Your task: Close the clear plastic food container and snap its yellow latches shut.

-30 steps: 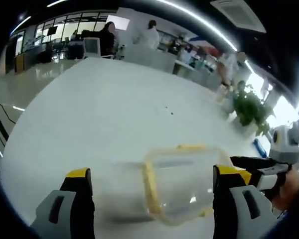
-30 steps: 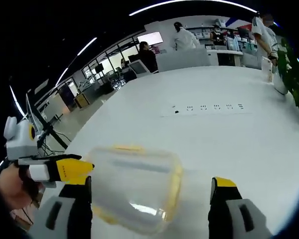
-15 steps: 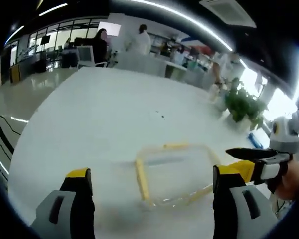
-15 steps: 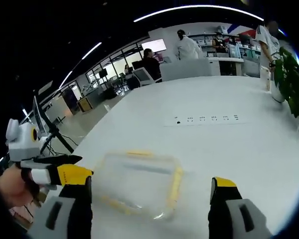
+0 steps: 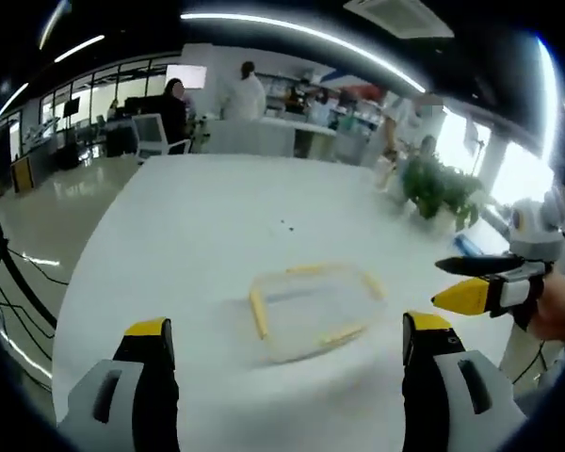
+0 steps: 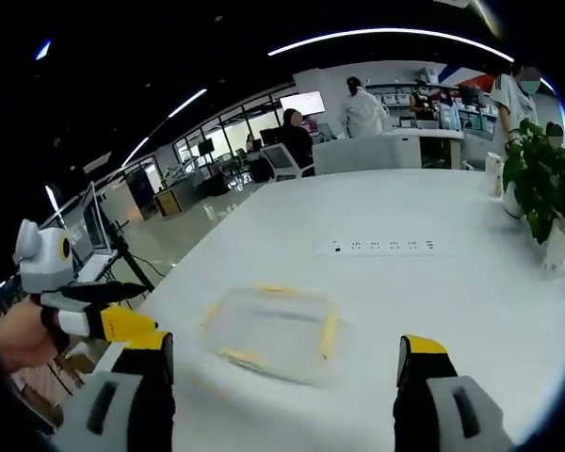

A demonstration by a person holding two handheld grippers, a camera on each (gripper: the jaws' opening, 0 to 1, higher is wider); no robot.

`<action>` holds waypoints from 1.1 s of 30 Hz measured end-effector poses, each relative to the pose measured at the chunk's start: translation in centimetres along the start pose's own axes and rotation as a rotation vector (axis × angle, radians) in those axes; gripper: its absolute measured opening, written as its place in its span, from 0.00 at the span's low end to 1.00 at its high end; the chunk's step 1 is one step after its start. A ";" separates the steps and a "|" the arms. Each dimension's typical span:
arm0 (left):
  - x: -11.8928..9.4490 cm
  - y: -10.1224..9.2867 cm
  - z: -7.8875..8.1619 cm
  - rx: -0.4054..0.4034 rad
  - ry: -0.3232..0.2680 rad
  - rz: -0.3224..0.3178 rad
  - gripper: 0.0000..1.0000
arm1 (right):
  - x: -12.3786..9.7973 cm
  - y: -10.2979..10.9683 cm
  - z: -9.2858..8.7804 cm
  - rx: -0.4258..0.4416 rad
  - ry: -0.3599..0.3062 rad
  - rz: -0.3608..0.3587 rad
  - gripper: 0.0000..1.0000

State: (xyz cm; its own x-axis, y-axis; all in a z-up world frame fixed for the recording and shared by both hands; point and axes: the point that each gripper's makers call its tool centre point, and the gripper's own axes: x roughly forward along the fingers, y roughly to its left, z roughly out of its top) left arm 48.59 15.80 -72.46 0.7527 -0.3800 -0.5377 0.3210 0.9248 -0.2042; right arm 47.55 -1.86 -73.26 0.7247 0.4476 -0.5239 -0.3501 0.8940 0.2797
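- Left gripper view: my left gripper (image 5: 281, 377) hangs above the table (image 5: 169, 245), jaws wide apart, nothing between them.
- The container (image 5: 311, 309) sits flat on the white top ahead of me, well clear of my fingertips, lid on from what I can make out.
- Yellow latches (image 5: 258, 312) show along its edges; whether any has clicked home, I cannot tell, it's blurred.
- My right gripper (image 5: 471, 282) comes in from the right, beside the box, not touching; its jaws look nearly closed.
- Long axis runs roughly across this picture, slightly skewed, near corner pointing at me.
- Right gripper view: right gripper (image 6: 281, 381) jaws stand apart here, so I'd trust this; empty.
- The container (image 6: 268, 325) lies between and beyond my jaws, near the table's left edge, long axis again across, tilted a touch.
- A latch (image 6: 328, 331) runs along its right short side, another at the far edge.
- Left gripper (image 6: 104, 311) hovers at the left, clear of it.
- My plan, I reckon: steady one end, press each latch straight down against the rim, one side at a time, so the box doesn't skate.
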 end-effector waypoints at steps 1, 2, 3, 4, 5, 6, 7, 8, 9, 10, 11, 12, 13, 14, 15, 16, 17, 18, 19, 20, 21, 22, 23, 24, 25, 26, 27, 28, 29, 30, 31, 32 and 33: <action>-0.5 -0.2 0.0 0.011 -0.003 -0.002 0.99 | -0.4 0.0 -0.1 -0.002 -0.003 0.000 1.00; -0.9 -0.4 0.0 0.015 -0.001 -0.004 0.99 | -0.9 0.1 -0.2 -0.004 -0.003 -0.001 1.00; -1.4 -0.6 -0.1 0.016 -0.001 -0.012 0.99 | -1.5 0.1 -0.4 -0.008 -0.004 -0.003 1.00; -1.7 -0.7 -0.1 0.019 -0.002 -0.013 0.99 | -2.0 0.1 -0.6 -0.011 -0.005 -0.002 1.00; -2.1 -0.7 -0.2 0.028 0.000 -0.013 0.99 | -2.6 0.1 -0.7 -0.015 -0.007 -0.001 1.00; -2.5 -0.8 -0.3 0.033 0.000 -0.015 0.99 | -3.0 0.1 -0.9 -0.022 -0.005 -0.002 1.00; -3.0 -0.9 -0.5 0.046 0.002 -0.013 0.99 | -3.5 0.0 -1.1 -0.026 -0.005 -0.005 1.00; -3.4 -0.9 -0.7 0.049 0.006 -0.015 0.99 | -4.2 0.0 -1.2 -0.029 -0.009 -0.008 1.00; -3.7 -0.9 -0.9 0.055 0.011 -0.017 0.99 | -4.7 0.1 -1.3 -0.030 -0.011 -0.006 1.00; -4.2 -0.9 -1.1 0.060 0.012 -0.019 0.99 | -5.4 0.2 -1.5 -0.028 -0.011 -0.005 1.00; -4.5 -0.9 -1.2 0.064 0.011 -0.020 0.99 | -5.8 0.2 -1.5 -0.030 -0.015 -0.005 1.00; -4.9 -0.8 -1.6 0.076 0.016 -0.018 0.99 | -6.5 0.3 -1.5 -0.034 -0.024 -0.002 1.00; -5.1 -0.8 -1.9 0.087 0.027 -0.021 0.99 | -6.9 0.3 -1.5 -0.040 -0.032 0.000 1.00; -5.3 -0.7 -2.0 0.087 0.032 -0.022 0.99 | -7.3 0.4 -1.6 -0.052 -0.033 0.000 1.00; -5.8 -0.4 -2.0 0.076 0.024 -0.018 0.99 | -7.8 0.5 -1.8 -0.061 -0.029 0.002 1.00; -6.2 -0.5 -2.0 0.064 0.018 -0.022 0.99 | -8.2 0.6 -1.9 -0.061 -0.030 0.007 1.00; -6.6 -0.5 -2.0 0.062 0.019 -0.024 0.99 | -8.7 0.7 -1.8 -0.061 -0.038 0.017 1.00; -7.2 -0.7 -2.2 0.063 0.024 -0.024 0.99 | -9.1 0.8 -1.9 -0.063 -0.041 0.018 1.00; -7.4 -0.7 -2.2 0.065 0.024 -0.025 0.99 | -9.7 0.9 -1.9 -0.077 -0.045 0.021 1.00; -8.1 -1.1 -2.4 0.059 0.018 -0.032 0.99 | -10.1 0.9 -1.9 -0.086 -0.048 0.026 1.00; -8.6 -1.5 -2.6 0.063 0.022 -0.044 0.99 | -10.6 1.0 -1.9 -0.091 -0.056 0.027 1.00; -9.0 -1.7 -2.8 0.068 0.023 -0.049 0.99 | -11.2 1.0 -2.1 -0.094 -0.061 0.028 1.00; -9.6 -1.9 -3.0 0.078 0.020 -0.055 0.99 | -11.6 0.9 -2.1 -0.094 -0.065 0.031 1.00; -9.9 -2.0 -3.1 0.091 0.021 -0.057 0.99 | -12.2 0.9 -2.3 -0.100 -0.072 0.033 1.00; -10.3 -2.0 -3.3 0.094 0.023 -0.060 0.99 | -12.4 0.9 -2.4 -0.102 -0.072 0.034 1.00; -10.9 -1.9 -3.4 0.096 0.021 -0.064 0.99 | -12.9 1.0 -2.9 -0.115 -0.064 0.040 1.00; -11.5 -1.8 -3.5 0.095 0.016 -0.072 0.99 | -13.2 1.0 -3.1 -0.125 -0.067 0.045 1.00; -11.9 -1.6 -3.6 0.096 0.016 -0.075 0.99 | -13.7 1.1 -3.5 -0.127 -0.071 0.049 1.00; -12.4 -1.3 -3.7 0.117 0.017 -0.078 0.99 | -14.1 1.0 -3.8 -0.133 -0.070 0.050 1.00; -12.8 -1.0 -3.9 0.123 0.023 -0.069 0.99 | -14.6 0.9 -4.2 -0.135 -0.071 0.049 1.00; -13.2 -0.8 -4.1 0.126 0.024 -0.066 0.99 | -14.9 0.8 -4.5 -0.135 -0.073 0.049 1.00; -13.8 -0.5 -4.2 0.129 0.024 -0.065 0.99 | -15.4 0.9 -4.9 -0.128 -0.076 0.055 1.00; -14.1 -0.2 -4.4 0.139 0.024 -0.058 0.99 | -15.8 0.9 -5.2 -0.126 -0.078 0.057 1.00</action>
State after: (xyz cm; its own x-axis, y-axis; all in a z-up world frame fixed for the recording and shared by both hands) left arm 35.34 21.06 -68.40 0.7168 -0.4307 -0.5483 0.4412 0.8891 -0.1217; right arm 32.73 -8.06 -68.91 0.7438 0.4989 -0.4448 -0.4596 0.8650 0.2016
